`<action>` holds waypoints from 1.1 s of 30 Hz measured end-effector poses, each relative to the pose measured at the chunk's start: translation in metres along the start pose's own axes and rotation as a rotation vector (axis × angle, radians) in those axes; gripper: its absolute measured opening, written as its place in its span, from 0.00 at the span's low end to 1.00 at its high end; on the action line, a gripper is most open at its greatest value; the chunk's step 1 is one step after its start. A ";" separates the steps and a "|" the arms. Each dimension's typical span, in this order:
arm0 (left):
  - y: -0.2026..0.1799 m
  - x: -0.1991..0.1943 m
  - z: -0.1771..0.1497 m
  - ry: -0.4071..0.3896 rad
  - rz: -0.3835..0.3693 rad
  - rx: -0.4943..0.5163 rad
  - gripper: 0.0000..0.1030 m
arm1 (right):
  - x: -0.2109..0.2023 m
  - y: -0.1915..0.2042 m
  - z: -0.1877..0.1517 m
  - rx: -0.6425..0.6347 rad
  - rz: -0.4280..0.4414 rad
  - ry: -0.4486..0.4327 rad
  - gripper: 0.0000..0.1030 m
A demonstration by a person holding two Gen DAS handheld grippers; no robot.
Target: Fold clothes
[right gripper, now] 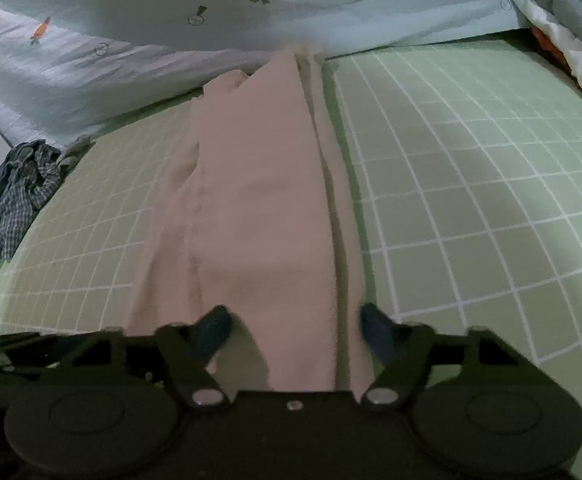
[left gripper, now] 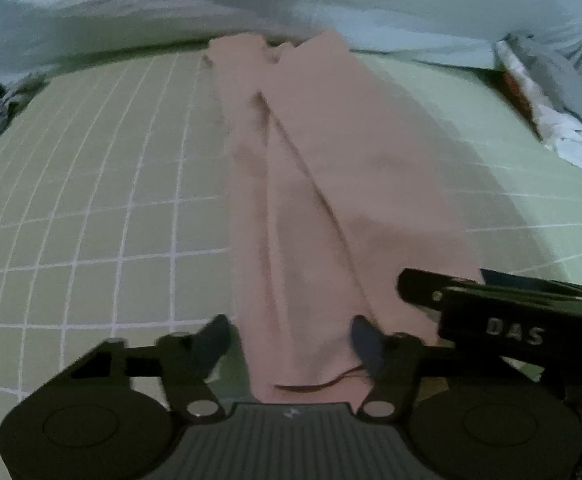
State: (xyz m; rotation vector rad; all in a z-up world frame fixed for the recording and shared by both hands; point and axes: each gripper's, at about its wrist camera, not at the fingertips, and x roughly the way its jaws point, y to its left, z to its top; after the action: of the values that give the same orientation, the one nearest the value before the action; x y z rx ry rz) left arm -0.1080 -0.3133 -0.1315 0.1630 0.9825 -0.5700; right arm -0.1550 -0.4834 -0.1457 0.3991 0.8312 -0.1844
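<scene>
Left hand-held gripper (left gripper: 291, 340) half-open astride pink trousers (left gripper: 311, 184); right (right gripper: 295, 332) likewise.

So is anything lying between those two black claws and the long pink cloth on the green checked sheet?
Nothing visible. The long pink garment lies stretched on the green checked sheet, its near end already between the fingers of the left gripper and the right gripper. The crumpled plaid clothes sit well aside.
</scene>
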 end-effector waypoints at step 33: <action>-0.068 -0.178 0.076 -0.353 -0.168 -0.249 0.12 | -0.151 -0.030 0.105 0.085 0.408 -0.141 0.13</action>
State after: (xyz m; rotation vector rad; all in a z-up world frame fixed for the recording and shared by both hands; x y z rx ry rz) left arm -0.1625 -0.3315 0.0660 -0.2383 0.7177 -0.6004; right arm -0.1928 -0.5538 0.0230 0.6192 0.5893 0.1311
